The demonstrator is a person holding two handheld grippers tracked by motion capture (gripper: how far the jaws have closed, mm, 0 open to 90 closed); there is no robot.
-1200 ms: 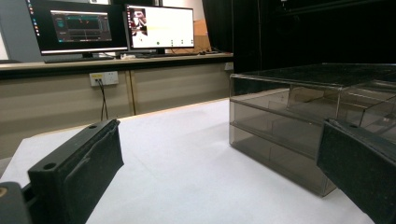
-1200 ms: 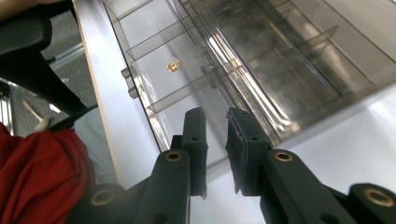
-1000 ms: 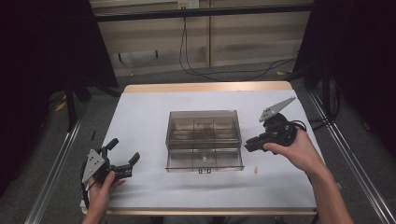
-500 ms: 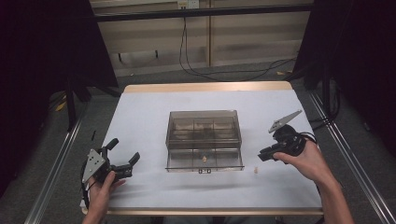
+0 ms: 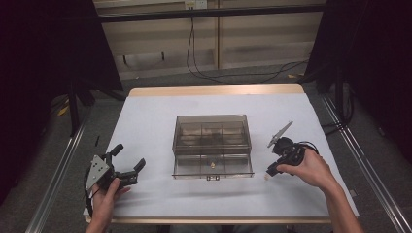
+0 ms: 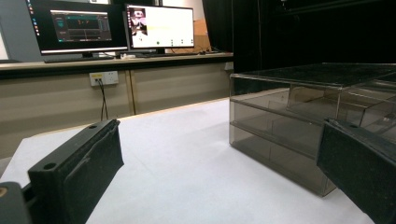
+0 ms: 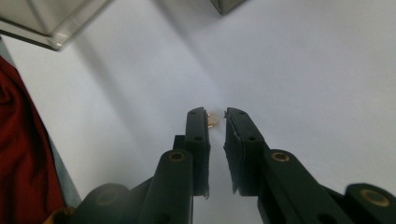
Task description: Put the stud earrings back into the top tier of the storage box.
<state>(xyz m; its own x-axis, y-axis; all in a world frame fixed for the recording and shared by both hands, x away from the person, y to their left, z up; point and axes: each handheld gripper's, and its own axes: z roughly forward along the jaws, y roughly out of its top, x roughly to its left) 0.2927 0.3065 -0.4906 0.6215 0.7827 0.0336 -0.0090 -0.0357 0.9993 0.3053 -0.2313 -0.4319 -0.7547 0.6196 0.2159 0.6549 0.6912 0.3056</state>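
A smoky transparent compartment box [image 5: 212, 138] stands mid-table, and its near side fills the right of the left gripper view [image 6: 289, 126]. A tiny amber piece [image 5: 265, 177] lies on the white table to the right of the box's front. My right gripper [image 5: 270, 171] points down at it. In the right gripper view the amber piece [image 7: 213, 120] sits just at the tips of my right gripper [image 7: 215, 116], whose jaws stand narrowly apart around it. My left gripper [image 5: 129, 156] rests at the table's front left with its jaws wide open and nothing in it [image 6: 219, 154].
The box's front section holds a small pale speck [image 5: 212, 165]. A corner of the box [image 7: 51, 23] shows at the top left of the right gripper view, and a red cloth [image 7: 18, 140] at its left edge. Monitors [image 6: 112, 25] stand beyond the table.
My right gripper has moved from beside the box's right side toward the front edge and tipped down over the amber piece. The left gripper has stayed put.
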